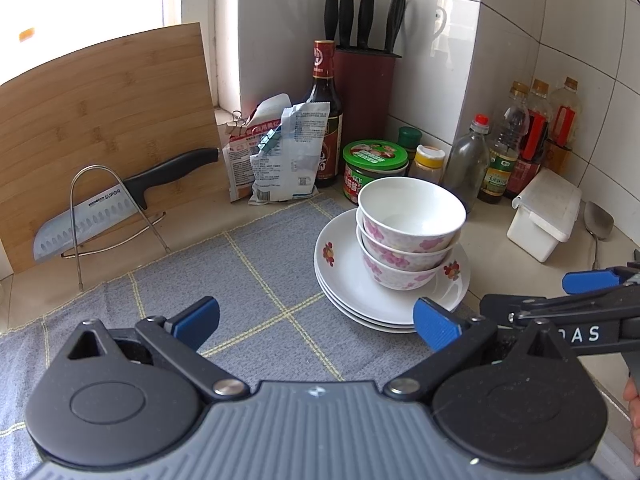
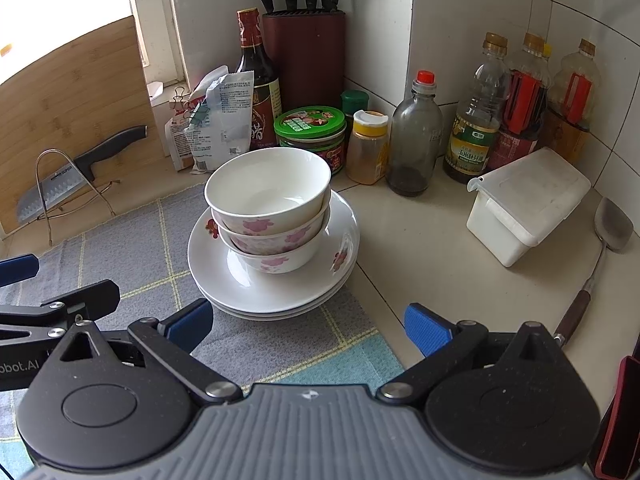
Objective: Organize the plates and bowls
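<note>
Three nested white floral porcelain bowls (image 2: 269, 216) sit on three stacked white floral plates (image 2: 276, 284) at the grey checked cloth's (image 1: 224, 280) edge; the left gripper (image 1: 316, 320) and right gripper (image 2: 308, 322) hover near, both spread wide and empty. A careless nudge could topple the leaning bowls; a green-lidded jar (image 2: 310, 136) and bottles (image 2: 416, 136) crowd behind.

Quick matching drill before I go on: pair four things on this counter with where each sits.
Things:
1. nested floral white bowls
2. steel cleaver with black handle
3. white lidded plastic box
4. dark red knife block

Places:
A. in the tiled corner
B. on the wire rack by the bamboo board
C. on the stacked white plates
D. beside the metal spatula

Pairs: 1-C, 2-B, 3-D, 4-A
</note>
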Demonstrator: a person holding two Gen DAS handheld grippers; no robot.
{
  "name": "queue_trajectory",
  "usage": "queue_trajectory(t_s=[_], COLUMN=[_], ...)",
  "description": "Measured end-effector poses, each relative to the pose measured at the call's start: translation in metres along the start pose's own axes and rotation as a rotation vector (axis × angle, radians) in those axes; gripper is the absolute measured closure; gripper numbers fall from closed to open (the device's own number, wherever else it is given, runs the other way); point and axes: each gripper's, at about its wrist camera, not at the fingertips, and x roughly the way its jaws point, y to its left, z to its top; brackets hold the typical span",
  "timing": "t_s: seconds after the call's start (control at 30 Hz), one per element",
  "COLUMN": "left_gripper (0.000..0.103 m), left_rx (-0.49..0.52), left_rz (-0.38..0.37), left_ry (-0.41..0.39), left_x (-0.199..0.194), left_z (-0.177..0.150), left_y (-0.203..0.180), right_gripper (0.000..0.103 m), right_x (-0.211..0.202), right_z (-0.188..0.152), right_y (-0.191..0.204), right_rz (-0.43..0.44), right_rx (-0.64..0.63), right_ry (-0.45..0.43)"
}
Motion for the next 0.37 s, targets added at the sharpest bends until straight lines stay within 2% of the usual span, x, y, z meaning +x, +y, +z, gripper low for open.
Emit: queue_trajectory(t_s=[0.37], left_gripper=[0.001], left_rx=[-0.005], left_rz=[0.000], left_ry=[0.006], left_x=[0.0024], left_z=[0.0027], left_y=[-0.0004], right_gripper=[0.000], right_x=[0.0011], right_z=[0.0012], right_y=[0.0001], right_rz=[-0.002], right_rx=[-0.002], right_ry=[0.001])
